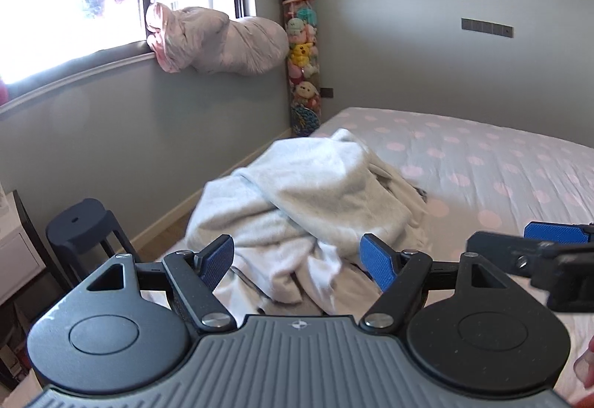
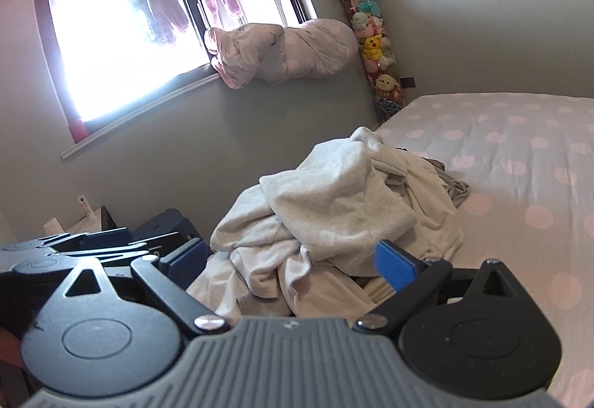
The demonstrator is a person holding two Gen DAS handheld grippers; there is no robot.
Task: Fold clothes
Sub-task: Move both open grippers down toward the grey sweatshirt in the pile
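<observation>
Polka-dot bed (image 1: 482, 163) ahead: your left gripper (image 1: 297, 259) and right gripper (image 2: 293, 259) gape wide, empty. Nothing's folded; pick one garment off the clothes pile (image 1: 315, 192) just beyond your fingertips.

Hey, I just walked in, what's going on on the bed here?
A person holds two tongs over a crumpled pile of pale clothes at the edge of the polka-dot bed. The left tongs and right tongs are both open, pointed at the pile, gripping nothing. Folding has not started; nothing lies flat yet.
</observation>
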